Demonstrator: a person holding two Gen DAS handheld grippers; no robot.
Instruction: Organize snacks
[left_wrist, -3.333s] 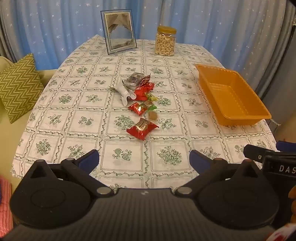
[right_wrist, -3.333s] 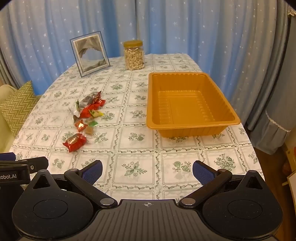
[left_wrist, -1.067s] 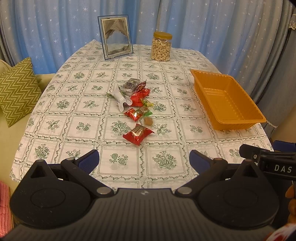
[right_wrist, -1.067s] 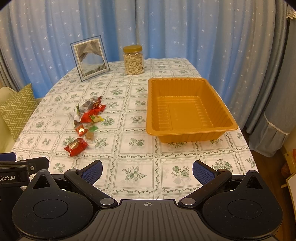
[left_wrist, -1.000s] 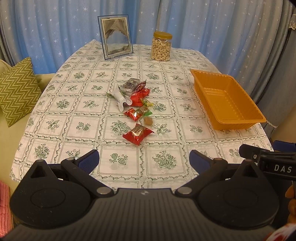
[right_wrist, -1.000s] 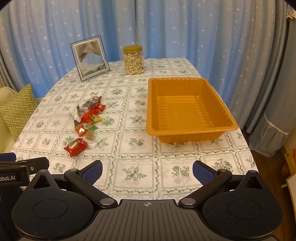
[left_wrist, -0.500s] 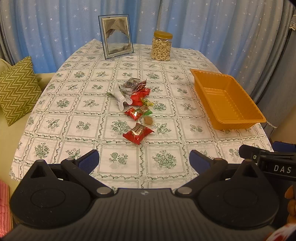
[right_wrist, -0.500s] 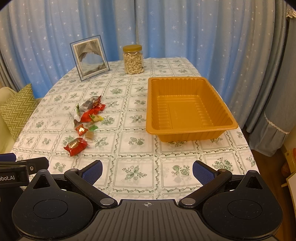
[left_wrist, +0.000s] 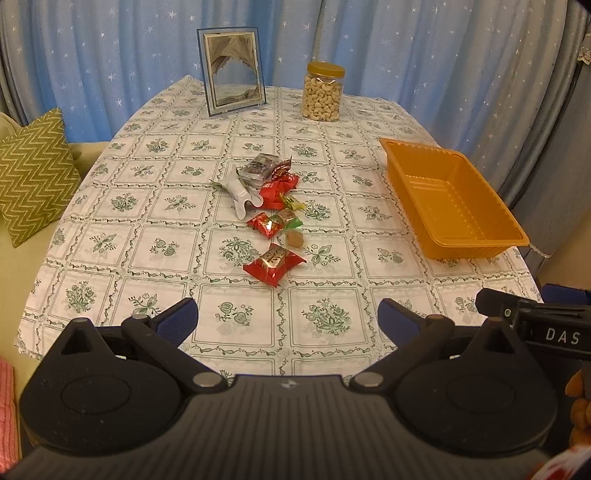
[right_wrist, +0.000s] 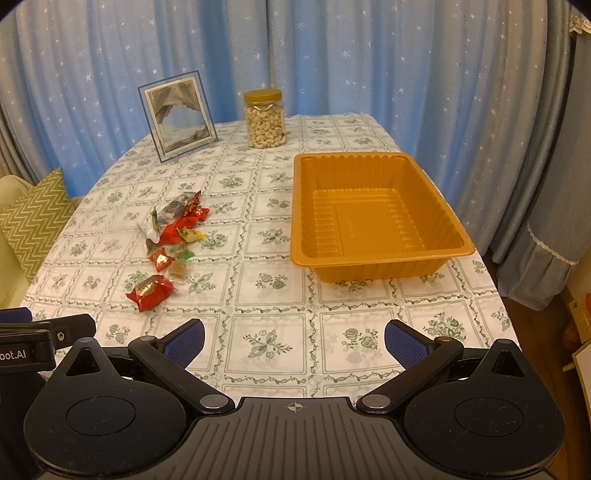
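Several wrapped snacks lie in a loose pile mid-table: a red packet (left_wrist: 274, 263) nearest me, a smaller red one (left_wrist: 265, 223), a brown candy (left_wrist: 294, 239), a white wrapper (left_wrist: 242, 194) and a dark packet (left_wrist: 260, 167). The pile also shows in the right wrist view, with the nearest red packet (right_wrist: 149, 291) at its front. An empty orange tray (left_wrist: 476, 242) stands at the right, also in the right wrist view (right_wrist: 373, 258). My left gripper (left_wrist: 287, 321) is open and empty above the table's near edge. My right gripper (right_wrist: 294, 341) is open and empty, short of the tray.
A jar of cashews (left_wrist: 322, 92) and a picture frame (left_wrist: 234, 86) stand at the far end of the patterned tablecloth (left_wrist: 162, 247). A green zigzag cushion (left_wrist: 33, 173) lies off the left edge. Blue starred curtains hang behind.
Both grippers have drawn back and risen slightly, so the table looks a little farther away. Nothing on the table has moved.
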